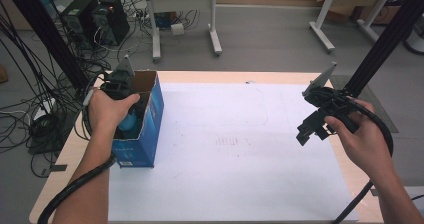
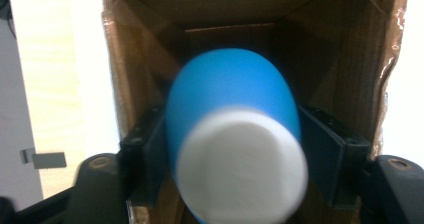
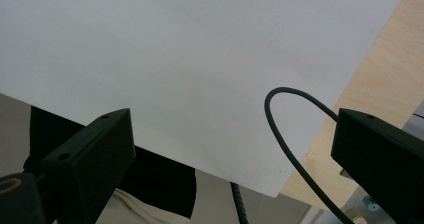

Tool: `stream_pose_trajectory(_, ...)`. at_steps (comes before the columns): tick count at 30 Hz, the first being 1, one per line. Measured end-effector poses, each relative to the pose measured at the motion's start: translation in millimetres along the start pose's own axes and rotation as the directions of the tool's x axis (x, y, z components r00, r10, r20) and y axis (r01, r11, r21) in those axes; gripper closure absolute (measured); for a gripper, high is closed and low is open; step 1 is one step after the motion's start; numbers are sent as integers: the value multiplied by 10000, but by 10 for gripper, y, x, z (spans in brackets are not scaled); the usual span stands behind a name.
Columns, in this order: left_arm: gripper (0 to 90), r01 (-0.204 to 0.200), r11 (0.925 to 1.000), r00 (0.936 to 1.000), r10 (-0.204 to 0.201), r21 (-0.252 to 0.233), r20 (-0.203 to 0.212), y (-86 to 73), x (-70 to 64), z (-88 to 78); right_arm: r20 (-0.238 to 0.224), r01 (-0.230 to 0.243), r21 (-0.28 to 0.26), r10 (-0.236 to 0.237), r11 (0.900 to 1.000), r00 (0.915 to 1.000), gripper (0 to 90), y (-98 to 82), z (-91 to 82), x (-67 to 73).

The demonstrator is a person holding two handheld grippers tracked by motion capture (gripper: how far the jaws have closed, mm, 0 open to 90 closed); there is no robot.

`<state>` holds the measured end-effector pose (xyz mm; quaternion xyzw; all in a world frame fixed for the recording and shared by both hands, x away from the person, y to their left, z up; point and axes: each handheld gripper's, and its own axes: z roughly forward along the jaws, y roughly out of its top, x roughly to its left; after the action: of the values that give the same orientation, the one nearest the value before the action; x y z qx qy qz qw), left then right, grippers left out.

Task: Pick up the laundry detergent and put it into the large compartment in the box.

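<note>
A blue cardboard box (image 1: 151, 126) with its top open stands on the left of the table. My left gripper (image 2: 231, 134) points down into it, held by the person's left hand (image 1: 107, 109). Between its jaws is a blue rounded object with a white flat end (image 2: 235, 134), blurred against the sharp brown box walls. The jaws stand just beside it without a clear press, so the gripper reads as open. My right gripper (image 1: 303, 135) hangs over the table's right side, open and empty, with its jaws wide apart above the white sheet (image 3: 200, 59).
A large white sheet (image 1: 235, 149) covers most of the wooden table (image 1: 70, 149). A black cable (image 3: 290, 134) loops past the right gripper. Desks, computer towers (image 1: 95, 19) and tangled cables stand on the floor behind and to the left.
</note>
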<state>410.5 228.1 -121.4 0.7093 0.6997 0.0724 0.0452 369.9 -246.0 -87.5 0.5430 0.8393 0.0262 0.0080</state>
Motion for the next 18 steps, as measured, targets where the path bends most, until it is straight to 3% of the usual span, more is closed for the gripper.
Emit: stream_pose_trajectory(18,172,115,9982,9997,-127,-586,-194,-168,-33,-361,-40,93,-152,-93,9998,9999,36,-66,-57,26)
